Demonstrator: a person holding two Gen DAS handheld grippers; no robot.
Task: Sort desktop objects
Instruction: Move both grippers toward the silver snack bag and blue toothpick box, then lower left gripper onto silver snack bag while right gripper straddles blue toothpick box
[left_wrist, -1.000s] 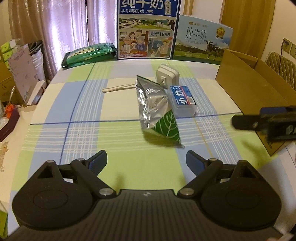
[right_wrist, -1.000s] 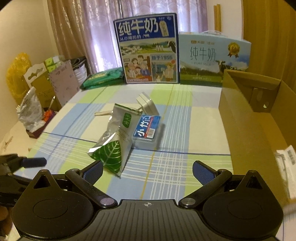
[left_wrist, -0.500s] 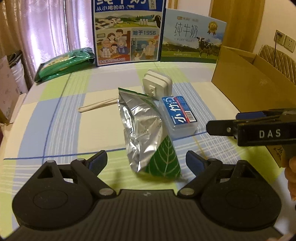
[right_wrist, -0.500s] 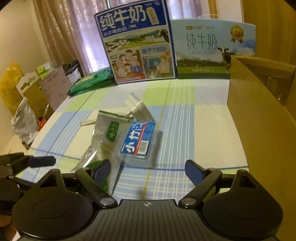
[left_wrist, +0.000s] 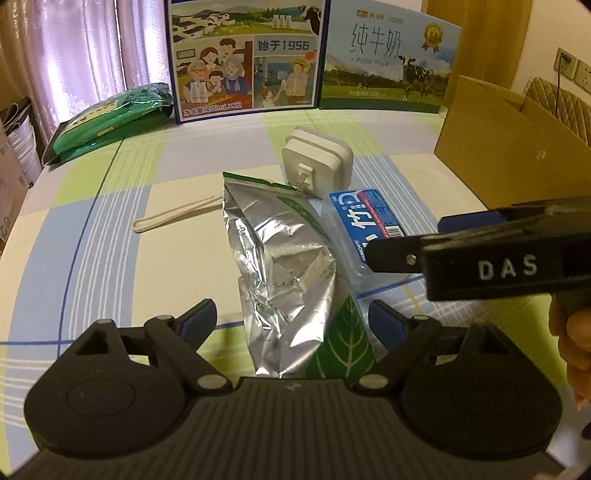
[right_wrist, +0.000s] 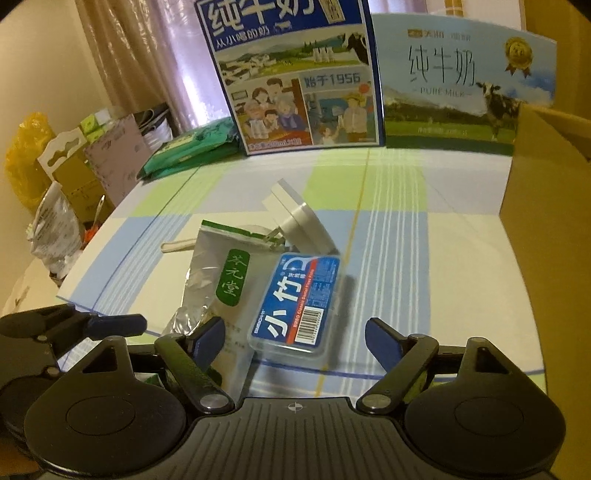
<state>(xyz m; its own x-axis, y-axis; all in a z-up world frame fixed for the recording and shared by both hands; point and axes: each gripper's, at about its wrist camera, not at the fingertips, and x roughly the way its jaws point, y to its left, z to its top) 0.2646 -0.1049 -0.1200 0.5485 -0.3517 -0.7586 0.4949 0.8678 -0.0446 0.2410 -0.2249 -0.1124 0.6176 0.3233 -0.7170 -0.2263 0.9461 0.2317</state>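
Nearest the left gripper (left_wrist: 291, 319), whose fingers stood wide apart and empty, lay a crumpled silver foil pouch (left_wrist: 280, 273) with a green leaf print; its lower end ran in between the two blue fingertips and was cut off behind the gripper body. The right gripper (right_wrist: 293, 338) was spread just as wide, holding nothing, with the clear plastic case (right_wrist: 297, 306) bearing a blue label just ahead, between its fingers but not touched by them. The case rested flat on the plaid tablecloth (left_wrist: 110, 236), its left edge against the pouch; what it held could not be made out through the label. In the left wrist view the right gripper's black arm crossed over the case and hid its near end.

Just behind both stood a white plug adapter (left_wrist: 317, 162), prongs toward the pouch's top edge. A pale flat stick (left_wrist: 173, 219) lay apart to the left. On the right a brown cardboard box (left_wrist: 517, 147) stood open, its inside hidden. Farthest back were a green packet (left_wrist: 110, 118) and two milk cartons (right_wrist: 299, 74).
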